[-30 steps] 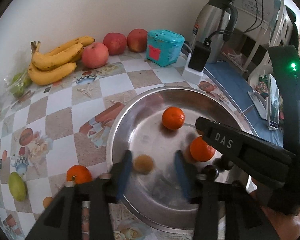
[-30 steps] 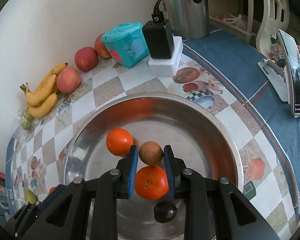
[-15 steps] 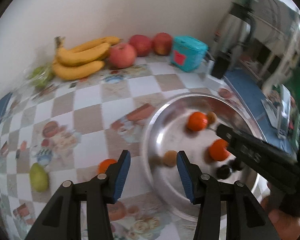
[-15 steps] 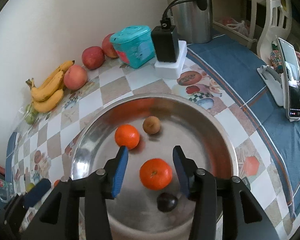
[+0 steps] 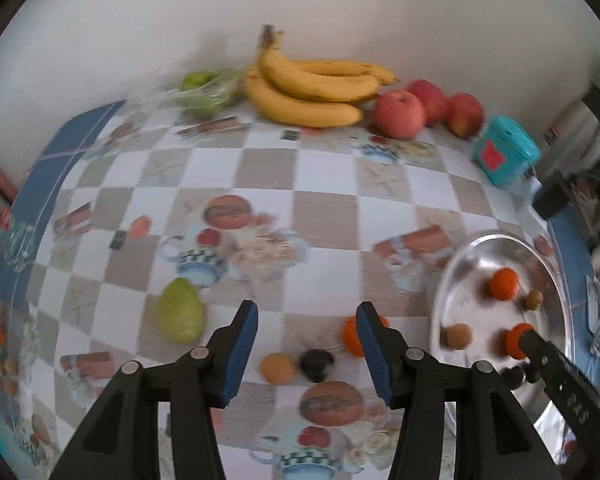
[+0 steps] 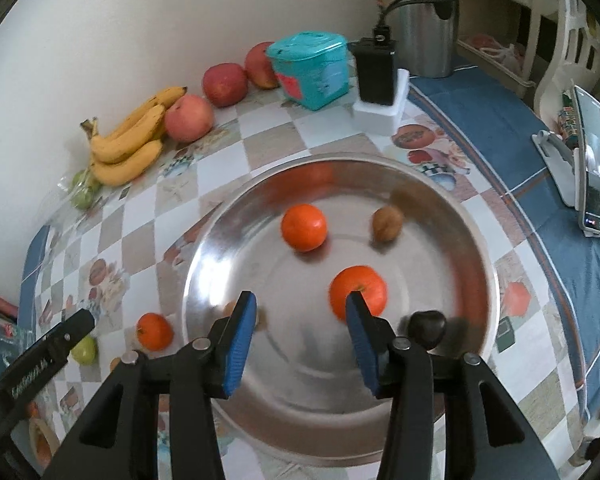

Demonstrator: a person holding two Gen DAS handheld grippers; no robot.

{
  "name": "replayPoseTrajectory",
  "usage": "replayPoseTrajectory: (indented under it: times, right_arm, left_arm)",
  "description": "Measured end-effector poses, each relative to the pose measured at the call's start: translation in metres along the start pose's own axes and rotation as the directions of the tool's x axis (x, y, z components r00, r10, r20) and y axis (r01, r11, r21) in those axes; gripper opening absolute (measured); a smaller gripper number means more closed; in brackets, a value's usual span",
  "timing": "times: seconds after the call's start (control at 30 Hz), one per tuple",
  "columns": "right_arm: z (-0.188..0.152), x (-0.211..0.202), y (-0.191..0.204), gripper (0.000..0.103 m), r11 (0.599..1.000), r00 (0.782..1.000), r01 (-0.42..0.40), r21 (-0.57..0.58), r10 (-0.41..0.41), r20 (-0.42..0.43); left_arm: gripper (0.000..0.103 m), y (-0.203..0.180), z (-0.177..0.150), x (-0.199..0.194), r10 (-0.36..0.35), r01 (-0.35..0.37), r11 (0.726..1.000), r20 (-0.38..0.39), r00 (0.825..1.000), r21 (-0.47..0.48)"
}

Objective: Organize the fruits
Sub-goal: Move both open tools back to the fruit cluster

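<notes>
Faintly, right gripper (image 5: 540, 354) arm — "DAS", blurred

- Teal lidded box (image 6: 312, 70) at twelve o'clock, by the wall.
- Black charger (image 6: 376, 70) in a white block (image 6: 382, 114), just beside the box.
- Steel kettle (image 6: 424, 12) behind it.
- Phone (image 6: 594, 168) on a stand at three o'clock.
- Checkered cloth (image 5: 324, 184) covers the counter.

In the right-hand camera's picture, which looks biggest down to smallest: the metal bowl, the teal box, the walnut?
1. Metal bowl, by far the largest.
2. Teal box.
3. Walnut, smallest, though it sits nearer the camera than the box.
</notes>
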State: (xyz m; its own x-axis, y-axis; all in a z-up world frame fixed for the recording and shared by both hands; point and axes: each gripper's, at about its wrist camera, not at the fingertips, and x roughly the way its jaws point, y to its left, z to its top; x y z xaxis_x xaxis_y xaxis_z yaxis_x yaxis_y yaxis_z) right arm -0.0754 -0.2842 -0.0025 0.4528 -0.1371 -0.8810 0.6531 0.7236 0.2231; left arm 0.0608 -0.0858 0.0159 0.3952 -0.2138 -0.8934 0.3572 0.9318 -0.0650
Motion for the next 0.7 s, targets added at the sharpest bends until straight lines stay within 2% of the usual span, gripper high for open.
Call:
replayPoseTrajectory:
  times: [0.1,0.3,0.4,0.47,0.53,0.6,0.7]
  right_arm:
    - [-0.004,-0.001,0.008,0.048,1.0,1.0,-0.008,-0.008,0.008,-0.015]
    - [-0.013,-0.004,0.026,0.048,0.999,1.0,-0.01,-0.039,0.009,-0.029]
    - [-0.016,-0.005,0.033,0.048,0.999,0.999,-0.012,-0.047,0.011,-0.032]
    - [-0.018,-0.005,0.037,0.053,0.999,0.999,-0.016,-0.049,0.014,-0.033]
    - [-0.019,-0.004,0.04,0.076,0.998,0.999,-0.018,-0.053,0.016,-0.032]
    - [-0.02,-0.004,0.043,0.081,0.998,1.0,-0.01,-0.063,0.009,-0.03]
    - [-0.022,-0.003,0.045,0.083,0.998,0.999,-0.002,-0.065,0.0,-0.032]
  left_arm:
    - [0.06,0.013,0.001,-0.002,0.009,-0.009,0.999,-0.004,1.0,-0.034]
    - [0.06,0.034,0.001,-0.004,0.019,-0.02,0.996,-0.012,1.0,-0.089]
    - [0.068,0.042,-0.001,-0.003,0.02,-0.022,0.994,-0.023,1.0,-0.11]
    - [0.087,0.048,-0.002,-0.001,0.016,-0.02,0.992,-0.033,0.999,-0.128]
    - [0.099,0.054,-0.003,0.001,0.025,-0.031,0.988,-0.041,0.999,-0.15]
    - [0.1,0.058,-0.004,0.002,0.035,-0.042,0.986,-0.044,0.998,-0.161]
    - [0.103,0.065,-0.005,0.004,0.056,-0.063,0.984,-0.048,0.997,-0.169]
